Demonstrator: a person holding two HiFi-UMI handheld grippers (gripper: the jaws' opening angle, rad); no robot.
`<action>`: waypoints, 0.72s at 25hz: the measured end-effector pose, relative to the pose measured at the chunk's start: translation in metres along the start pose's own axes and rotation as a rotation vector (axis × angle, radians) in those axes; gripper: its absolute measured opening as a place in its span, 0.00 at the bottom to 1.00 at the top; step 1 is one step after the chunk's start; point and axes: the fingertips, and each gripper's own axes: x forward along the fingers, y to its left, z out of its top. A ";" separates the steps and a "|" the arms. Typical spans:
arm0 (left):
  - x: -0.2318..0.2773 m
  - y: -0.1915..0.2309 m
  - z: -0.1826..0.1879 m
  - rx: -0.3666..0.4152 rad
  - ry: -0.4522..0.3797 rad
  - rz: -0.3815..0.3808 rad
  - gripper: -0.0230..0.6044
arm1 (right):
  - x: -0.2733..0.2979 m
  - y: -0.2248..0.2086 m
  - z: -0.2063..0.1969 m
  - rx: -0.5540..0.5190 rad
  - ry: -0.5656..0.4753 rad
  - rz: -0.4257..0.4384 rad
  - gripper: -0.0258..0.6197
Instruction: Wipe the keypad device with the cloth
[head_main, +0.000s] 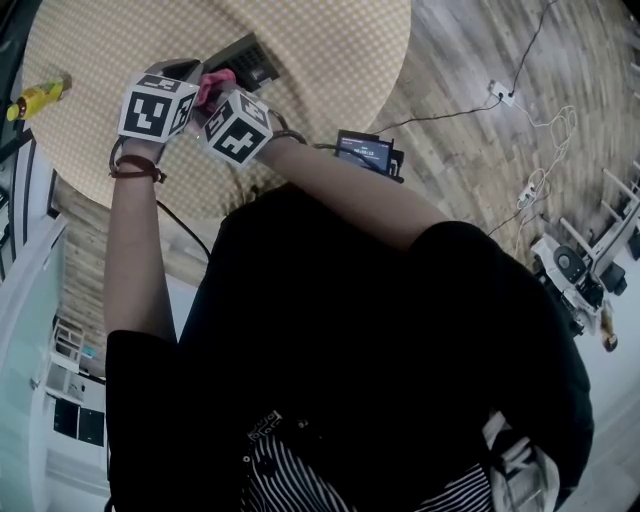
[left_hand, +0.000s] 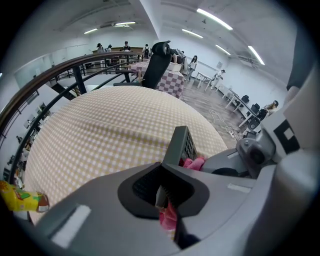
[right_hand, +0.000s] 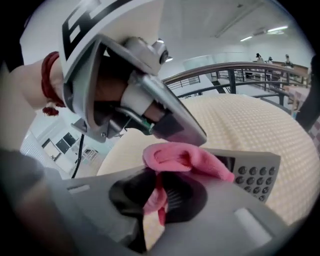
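Over checked desk (head_main: 330, 60): left tongs (left_hand: 162, 192) clamped on keypad device (left_hand: 181, 145); right tongs (right_hand: 157, 195) clamped on pink cloth (right_hand: 185, 160) touching device

I see the grey, slab-shaped keypad device (right_hand: 255, 175), with round dark buttons and a dark screen. It is clamped by one end in the left gripper (left_hand: 161, 192) and raised, tilted, above the checked table (left_hand: 110, 135). The crumpled pink cloth (right_hand: 186, 159) is pinched in the right gripper (right_hand: 159, 197). It lies bunched against the device's face, over the screen just beside the buttons.
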 end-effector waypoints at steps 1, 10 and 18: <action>0.000 0.002 -0.001 -0.006 -0.013 0.002 0.04 | 0.004 0.001 -0.007 -0.010 0.015 0.010 0.11; -0.006 0.004 -0.002 -0.096 -0.138 0.051 0.04 | 0.015 0.008 -0.059 -0.029 0.098 0.027 0.11; -0.019 0.002 -0.008 -0.258 -0.279 0.046 0.04 | 0.002 0.017 -0.058 -0.061 0.092 0.014 0.11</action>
